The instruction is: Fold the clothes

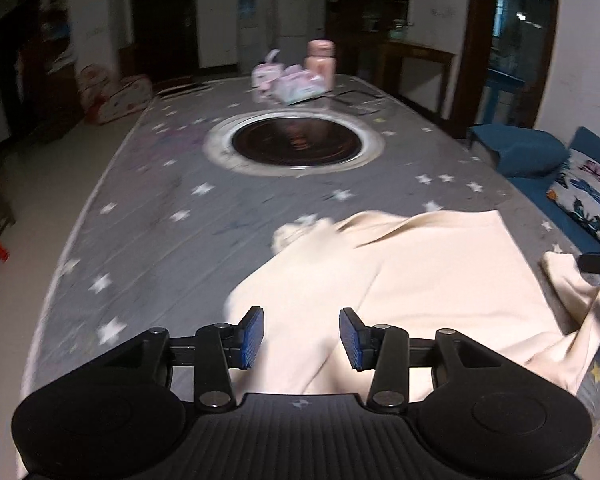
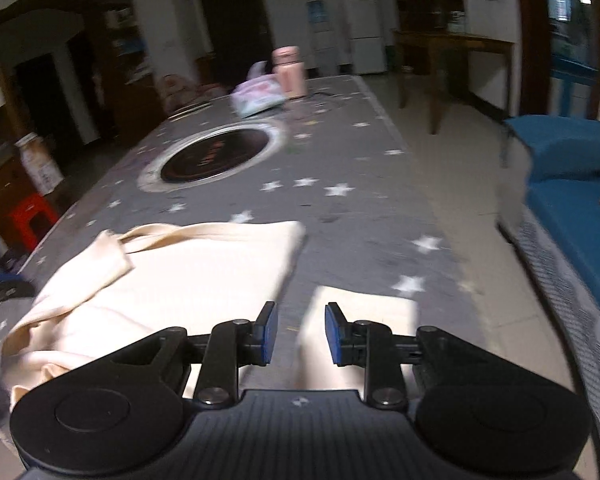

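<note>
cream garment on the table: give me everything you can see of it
The cream garment is a plain, soft-looking cloth with no print visible. It lies partly folded on the near end of the grey star-print tablecloth, a folded-over panel on top with a straight far edge, and loose rumpled folds at its sides. One separate-looking flap lies flat beside the main body. Both the left gripper and the right gripper stand open above it, neither pinching it.
</note>
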A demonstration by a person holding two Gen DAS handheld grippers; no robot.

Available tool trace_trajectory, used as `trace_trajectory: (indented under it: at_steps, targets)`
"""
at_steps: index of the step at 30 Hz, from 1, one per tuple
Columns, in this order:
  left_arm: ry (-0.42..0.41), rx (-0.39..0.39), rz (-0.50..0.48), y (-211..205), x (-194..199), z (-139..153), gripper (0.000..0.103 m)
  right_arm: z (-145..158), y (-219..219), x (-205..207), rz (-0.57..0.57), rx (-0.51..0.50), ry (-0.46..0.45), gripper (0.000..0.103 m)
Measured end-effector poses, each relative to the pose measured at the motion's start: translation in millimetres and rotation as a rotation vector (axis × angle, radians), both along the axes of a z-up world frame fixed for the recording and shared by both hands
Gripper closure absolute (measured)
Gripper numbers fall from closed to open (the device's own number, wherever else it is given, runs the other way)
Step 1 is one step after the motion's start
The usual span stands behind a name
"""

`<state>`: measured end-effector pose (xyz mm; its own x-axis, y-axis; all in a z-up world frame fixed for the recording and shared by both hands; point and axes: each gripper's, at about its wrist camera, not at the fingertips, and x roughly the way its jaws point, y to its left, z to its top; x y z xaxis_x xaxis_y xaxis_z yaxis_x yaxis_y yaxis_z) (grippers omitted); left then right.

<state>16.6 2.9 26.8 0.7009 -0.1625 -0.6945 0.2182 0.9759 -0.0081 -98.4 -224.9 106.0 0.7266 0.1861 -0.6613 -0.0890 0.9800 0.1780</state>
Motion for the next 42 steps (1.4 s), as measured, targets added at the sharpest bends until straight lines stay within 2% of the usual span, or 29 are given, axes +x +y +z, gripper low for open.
trace_trajectory:
  at_steps: [8, 14, 16, 17, 18, 19, 21, 23, 27, 31, 33, 35, 38, 40, 42]
  targets:
    - [-0.011, 0.028, -0.038, -32, 45, -22, 0.053, -10, 31, 25, 0.092, 0.007, 0.015, 0.076]
    - [0.032, 0.038, -0.114, -52, 49, -42, 0.053, -14, 43, 33, 0.124, 0.014, 0.022, 0.072]
    - [0.016, 0.071, -0.113, -56, 49, -47, 0.054, -15, 44, 34, 0.128, 0.014, 0.025, 0.071]
    - [0.001, 0.084, -0.112, -57, 48, -48, 0.059, -16, 45, 34, 0.129, 0.014, 0.026, 0.071]
    - [-0.004, 0.084, -0.104, -55, 49, -48, 0.07, -16, 45, 34, 0.129, 0.014, 0.027, 0.071]
    - [-0.005, 0.078, -0.092, -52, 51, -48, 0.076, -17, 45, 34, 0.129, 0.015, 0.028, 0.07]
    - [-0.007, 0.064, -0.065, -43, 53, -46, 0.095, -17, 46, 35, 0.129, 0.016, 0.028, 0.07]
    - [-0.007, 0.043, -0.032, -32, 54, -43, 0.099, -18, 47, 35, 0.13, 0.015, 0.028, 0.07]
    - [-0.078, 0.089, 0.068, -9, 45, -30, 0.1, -20, 48, 36, 0.133, 0.01, 0.032, 0.07]
    - [-0.122, 0.106, 0.224, 28, 36, -17, 0.1, -22, 48, 37, 0.137, -0.001, 0.039, 0.07]
    - [-0.114, 0.13, 0.319, 50, 34, -16, 0.1, -22, 49, 38, 0.141, -0.006, 0.041, 0.07]
    - [-0.082, 0.131, 0.374, 69, 34, -18, 0.1, -23, 50, 40, 0.145, -0.013, 0.042, 0.07]
    - [-0.034, 0.095, 0.395, 86, 33, -20, 0.097, -24, 50, 43, 0.148, -0.018, 0.047, 0.07]
    - [-0.033, 0.076, 0.371, 84, 33, -17, 0.095, -25, 49, 45, 0.147, -0.02, 0.053, 0.07]
    - [-0.044, 0.066, 0.334, 74, 34, -12, 0.086, -27, 49, 49, 0.143, -0.019, 0.063, 0.07]
